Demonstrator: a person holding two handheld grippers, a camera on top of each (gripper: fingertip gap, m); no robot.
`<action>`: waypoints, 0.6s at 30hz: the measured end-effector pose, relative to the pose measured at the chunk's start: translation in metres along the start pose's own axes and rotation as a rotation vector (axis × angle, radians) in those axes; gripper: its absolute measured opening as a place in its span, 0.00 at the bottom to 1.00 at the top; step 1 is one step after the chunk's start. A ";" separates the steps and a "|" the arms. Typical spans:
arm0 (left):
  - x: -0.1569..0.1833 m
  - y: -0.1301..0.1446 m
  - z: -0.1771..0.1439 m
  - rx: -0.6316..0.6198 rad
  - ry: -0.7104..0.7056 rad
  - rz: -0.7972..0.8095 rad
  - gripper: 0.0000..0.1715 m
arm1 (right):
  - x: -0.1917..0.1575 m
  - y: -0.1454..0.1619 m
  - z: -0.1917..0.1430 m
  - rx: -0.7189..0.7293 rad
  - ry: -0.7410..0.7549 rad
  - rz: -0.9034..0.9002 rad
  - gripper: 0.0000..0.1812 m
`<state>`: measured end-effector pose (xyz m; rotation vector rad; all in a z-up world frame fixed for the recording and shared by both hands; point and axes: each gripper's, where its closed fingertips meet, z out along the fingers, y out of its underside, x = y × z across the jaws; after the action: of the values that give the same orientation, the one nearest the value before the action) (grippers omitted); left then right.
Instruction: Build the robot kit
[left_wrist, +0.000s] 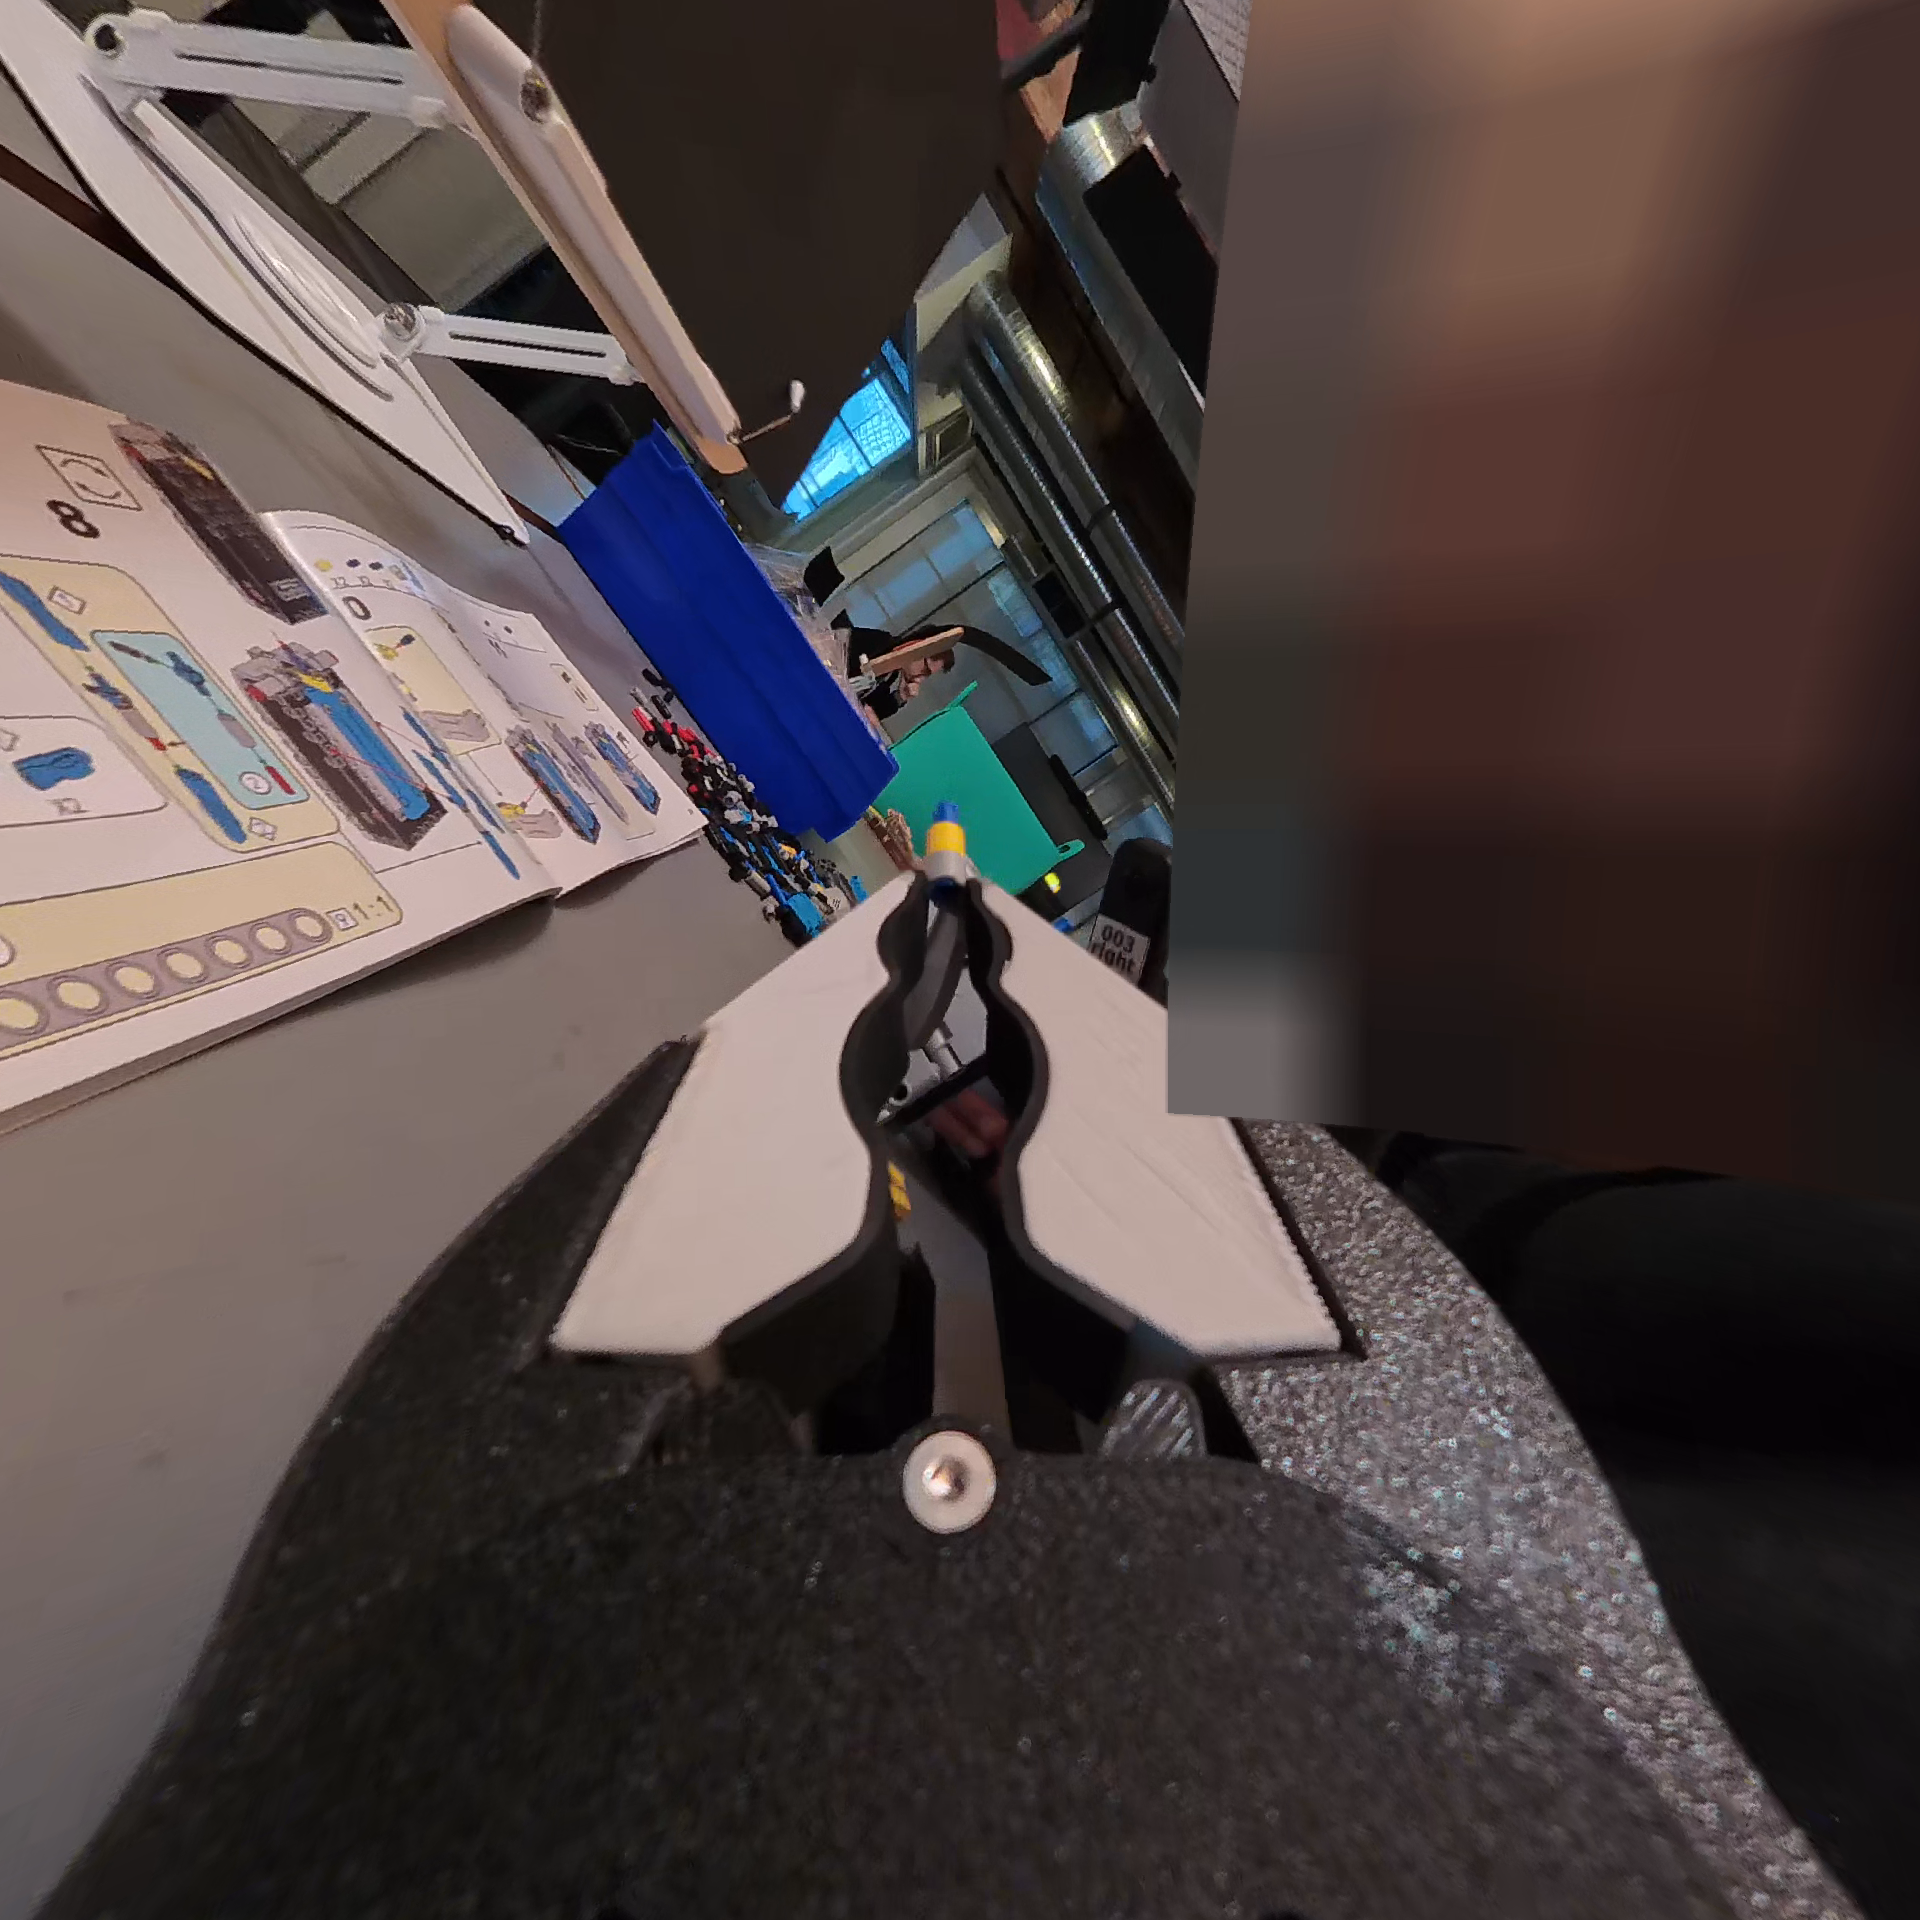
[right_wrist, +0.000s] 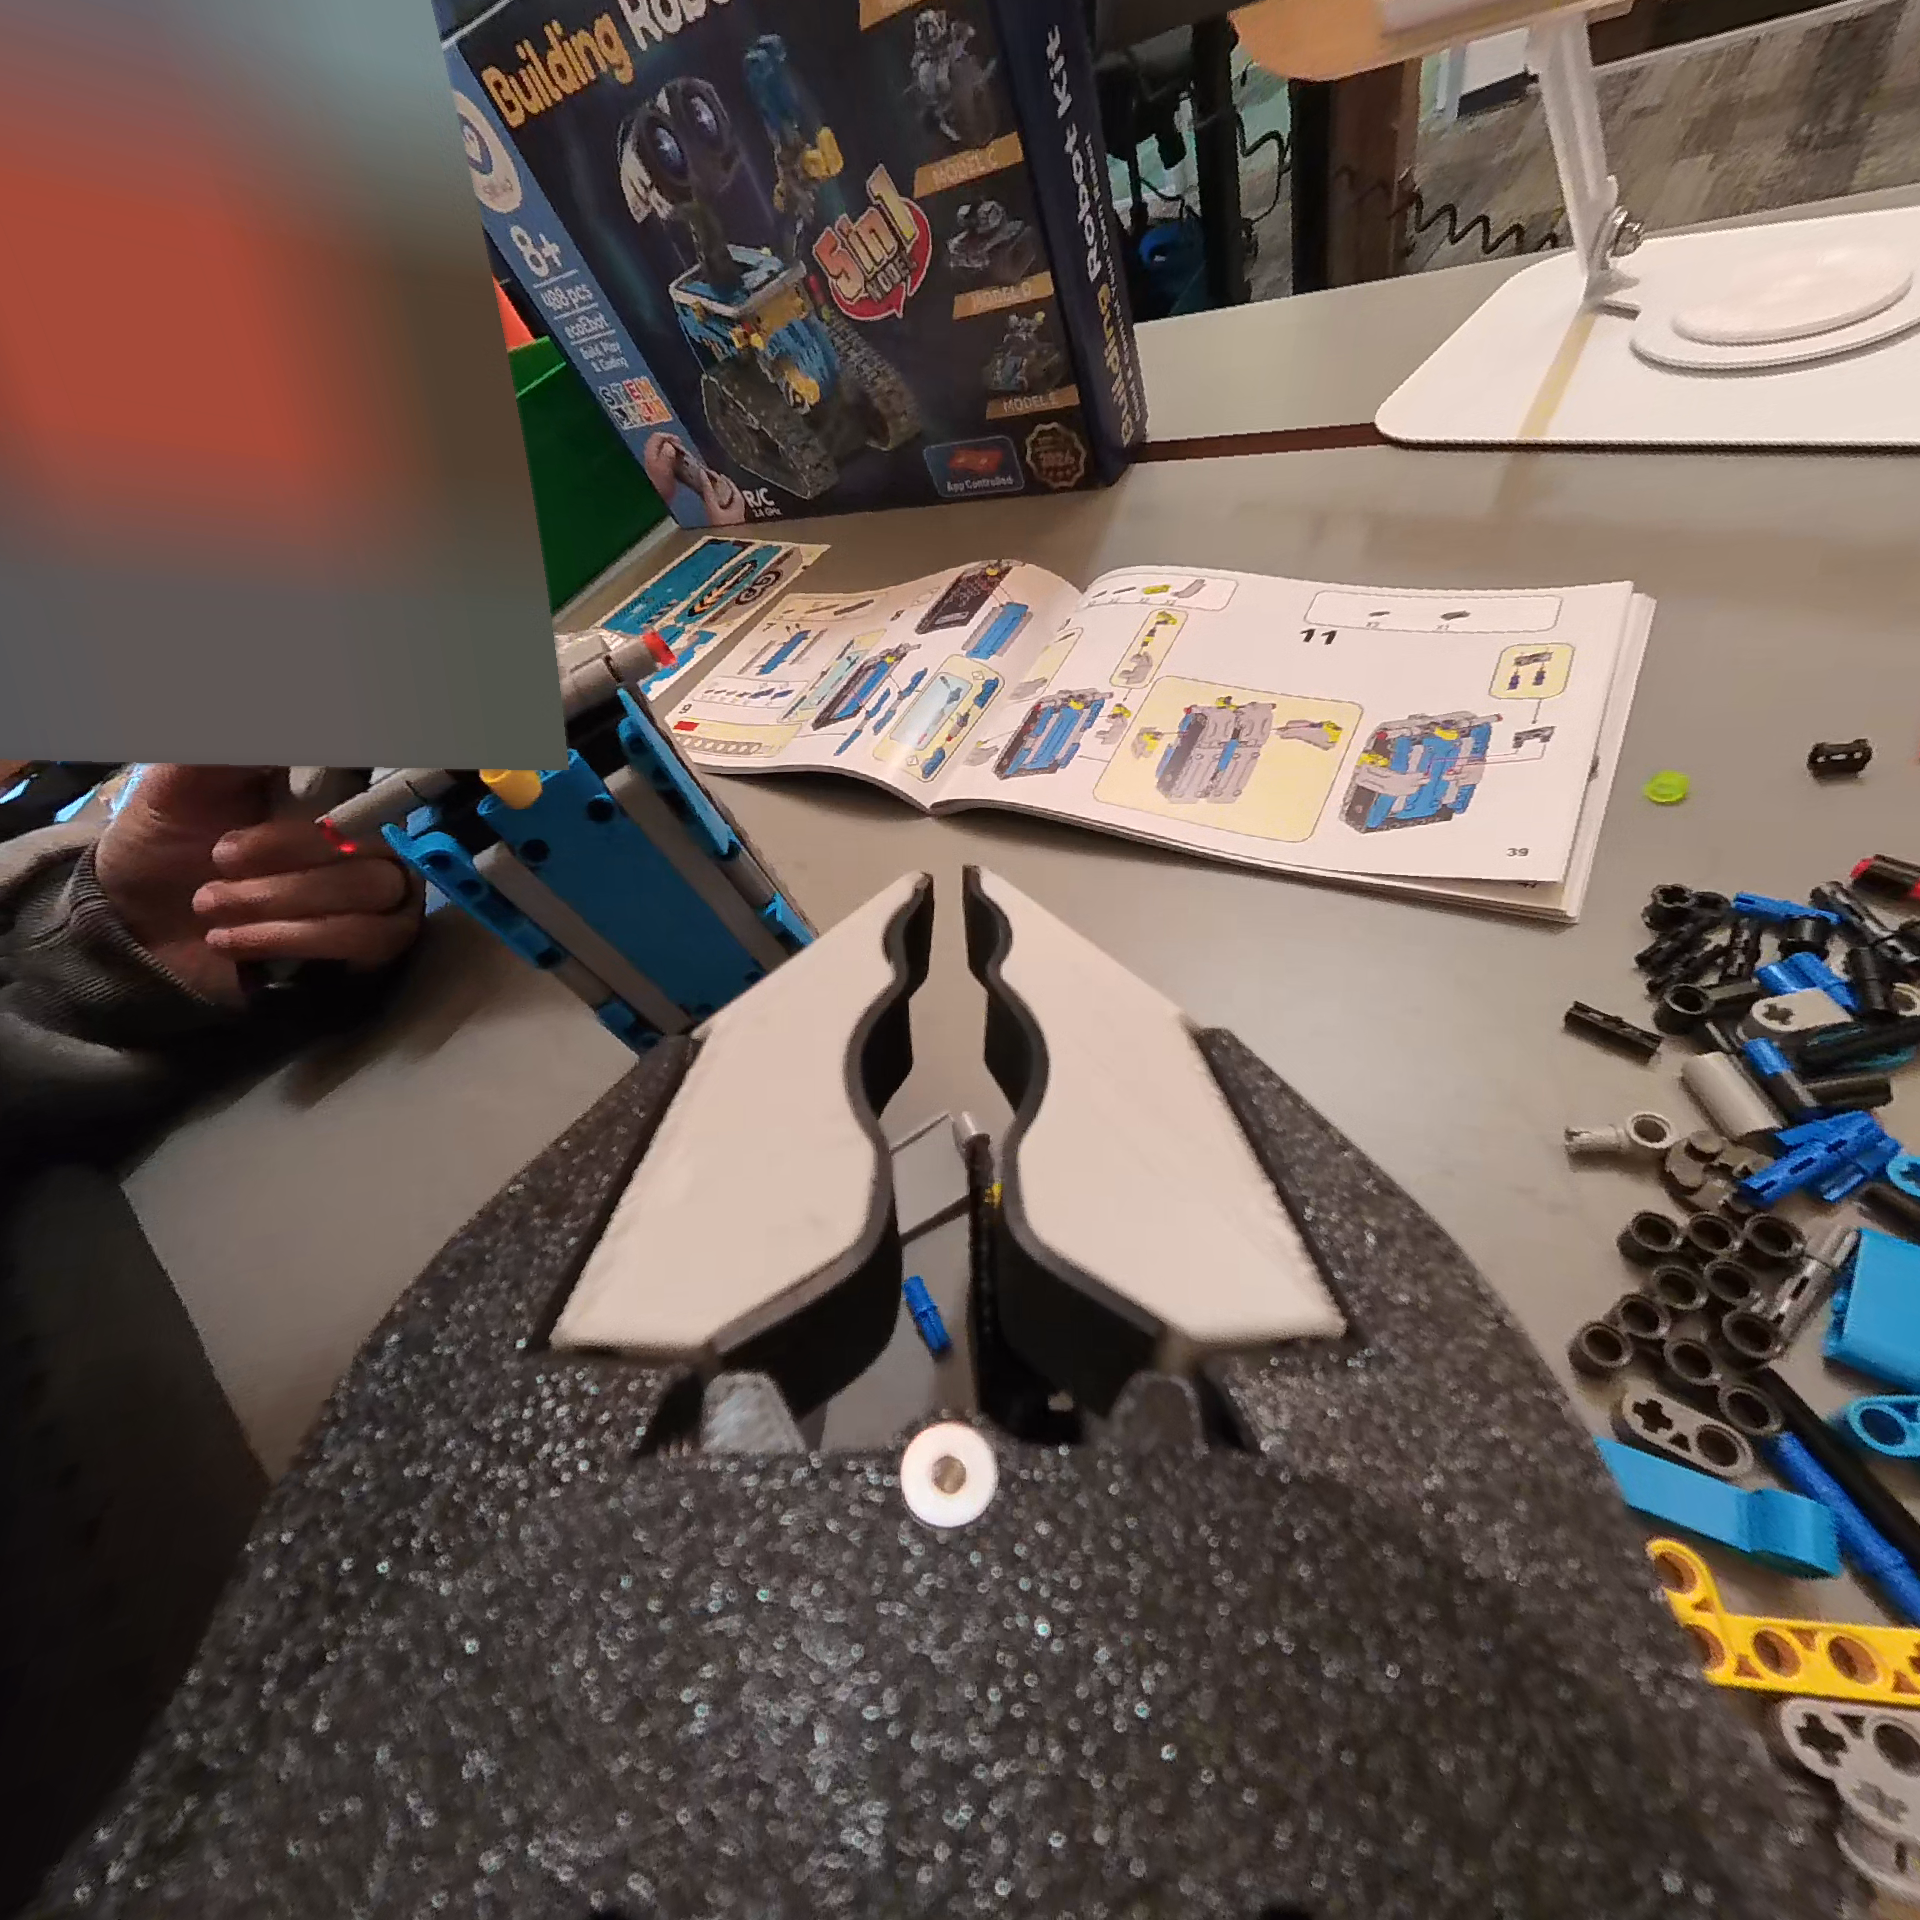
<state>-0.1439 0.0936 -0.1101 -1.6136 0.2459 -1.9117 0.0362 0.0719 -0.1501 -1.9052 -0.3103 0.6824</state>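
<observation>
**Left clamped on small pin stack, right empty over table**

While the grey flat table (right_wrist: 1299, 499) carried the open white paper instruction booklet (right_wrist: 1226, 717) and the loose pile of black, blue and grey plastic building pieces (right_wrist: 1766, 1195), the half-built blue-and-grey plastic brick model (right_wrist: 613, 894) stood left, beside a person's hand (right_wrist: 260, 894). Left gripper (left_wrist: 943, 894) was pinched nearly closed on a small yellow, grey and blue plastic pin stack (left_wrist: 945, 844) at its tips; probably light, rigid, slippery, best gripped mid-shaft. Right gripper (right_wrist: 948, 883) showed a narrow gap, held nothing, above the table.
</observation>
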 end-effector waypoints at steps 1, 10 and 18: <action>0.001 0.003 0.001 -0.014 -0.004 0.019 0.03 | 0.000 0.001 0.000 -0.003 -0.001 0.000 0.03; 0.013 0.050 0.012 -0.243 -0.046 0.278 0.03 | -0.008 0.011 0.003 -0.054 -0.019 -0.030 0.03; 0.051 0.056 0.008 -0.244 0.196 0.170 0.03 | -0.108 -0.017 -0.027 0.143 -0.411 -0.195 0.06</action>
<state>-0.1208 0.0224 -0.0953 -1.4997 0.6996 -1.9663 -0.0332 0.0050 -0.0925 -1.5653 -0.6781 0.9350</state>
